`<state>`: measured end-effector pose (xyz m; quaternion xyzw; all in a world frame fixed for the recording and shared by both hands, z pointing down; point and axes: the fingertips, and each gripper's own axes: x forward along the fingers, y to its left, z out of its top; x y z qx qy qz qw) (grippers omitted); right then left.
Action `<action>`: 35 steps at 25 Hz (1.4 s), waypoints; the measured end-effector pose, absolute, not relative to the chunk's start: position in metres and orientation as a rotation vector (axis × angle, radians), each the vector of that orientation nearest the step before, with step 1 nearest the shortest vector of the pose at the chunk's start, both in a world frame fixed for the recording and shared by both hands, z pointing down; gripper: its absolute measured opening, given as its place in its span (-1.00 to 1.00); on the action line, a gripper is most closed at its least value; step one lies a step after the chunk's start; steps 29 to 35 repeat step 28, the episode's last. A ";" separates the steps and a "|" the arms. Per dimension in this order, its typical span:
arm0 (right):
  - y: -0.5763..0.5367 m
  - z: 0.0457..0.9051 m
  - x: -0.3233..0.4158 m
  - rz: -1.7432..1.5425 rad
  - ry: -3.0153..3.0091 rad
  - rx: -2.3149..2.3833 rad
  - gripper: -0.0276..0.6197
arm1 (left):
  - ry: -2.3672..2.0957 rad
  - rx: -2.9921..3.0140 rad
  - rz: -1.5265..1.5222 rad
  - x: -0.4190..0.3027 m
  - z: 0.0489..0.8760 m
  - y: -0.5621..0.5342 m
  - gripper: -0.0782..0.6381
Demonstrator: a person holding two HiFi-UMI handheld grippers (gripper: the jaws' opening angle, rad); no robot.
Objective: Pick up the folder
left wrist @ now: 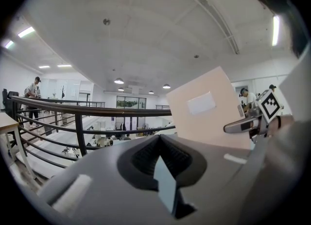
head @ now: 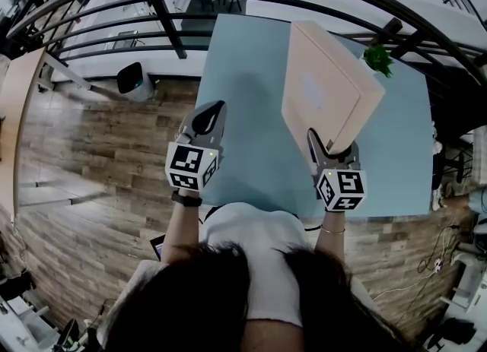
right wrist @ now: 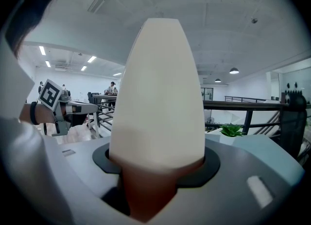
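A thick beige folder (head: pixel 327 88) with a pale label is tilted up off the light blue table (head: pixel 243 77). My right gripper (head: pixel 332 147) is shut on its near lower corner. In the right gripper view the folder's edge (right wrist: pixel 158 97) fills the gap between the jaws and rises straight ahead. My left gripper (head: pixel 207 118) is shut and holds nothing, hovering at the table's left front edge, well apart from the folder. The left gripper view shows its closed jaws (left wrist: pixel 160 158), with the folder (left wrist: pixel 209 107) and the right gripper (left wrist: pixel 248 124) off to the right.
A small green plant (head: pixel 378 58) stands at the table's far right, close behind the folder. A dark metal railing (head: pixel 160 8) curves round the far side. Wood floor lies to the left, where a white bin (head: pixel 133 80) stands.
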<state>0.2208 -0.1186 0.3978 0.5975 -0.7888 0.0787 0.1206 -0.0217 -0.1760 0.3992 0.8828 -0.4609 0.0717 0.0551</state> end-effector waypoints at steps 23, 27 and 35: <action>-0.103 0.409 0.235 0.276 -2.262 1.767 -0.09 | -1.377 2.687 0.243 -0.012 0.404 -0.170 -0.62; -0.100 0.411 0.239 0.286 -2.256 1.772 -0.09 | -1.367 2.688 0.252 -0.008 0.407 -0.168 -0.62; -0.099 0.412 0.240 0.289 -2.254 1.774 -0.09 | -1.364 2.688 0.256 -0.007 0.408 -0.167 -0.62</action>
